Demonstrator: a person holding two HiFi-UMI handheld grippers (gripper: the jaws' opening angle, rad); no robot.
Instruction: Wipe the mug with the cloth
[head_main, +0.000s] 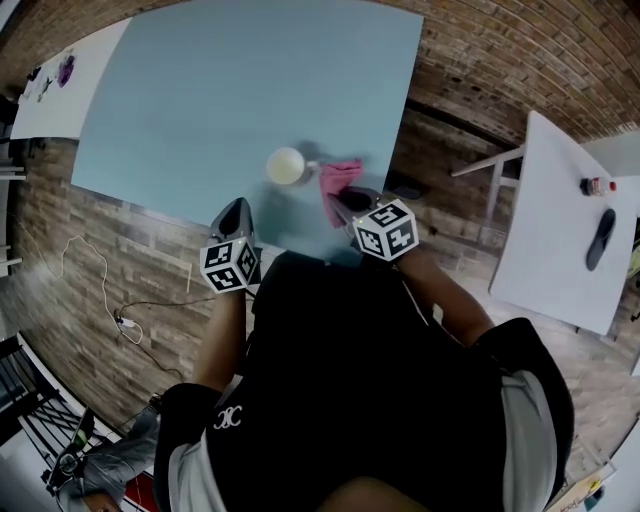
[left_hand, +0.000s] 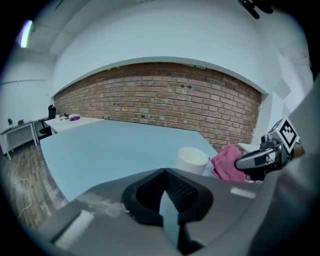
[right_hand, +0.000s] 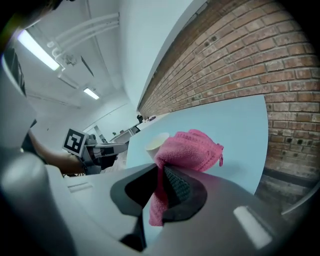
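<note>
Pink cloth (right_hand: 192, 147) hangs bunched in the right gripper (right_hand: 162, 190), whose jaws are clamped on a fold of it; one end droops below the pads and the bigger lump stands past the tips. From the head view the cloth (head_main: 338, 178) is just right of the mug (head_main: 286, 166), and whether the two touch I cannot tell. The mug is pale, upright and open at the top, and stands on the light blue table (head_main: 230, 90) close to its near edge, with its handle toward the cloth.

The left gripper (left_hand: 164, 192) has its jaws closed together with nothing between them. It is held on the near left of the mug (left_hand: 191, 160), apart from it, above the near table edge (head_main: 236, 208). Its view shows the cloth (left_hand: 227, 162) and the right gripper (left_hand: 255, 159) to the right of the mug, and a brick wall (left_hand: 165, 100) beyond the far edge of the table. The right gripper view shows the mug (right_hand: 157, 142) behind the cloth, and the left gripper (right_hand: 107, 149) to the left.

A white table (head_main: 560, 230) stands well apart on the right.
</note>
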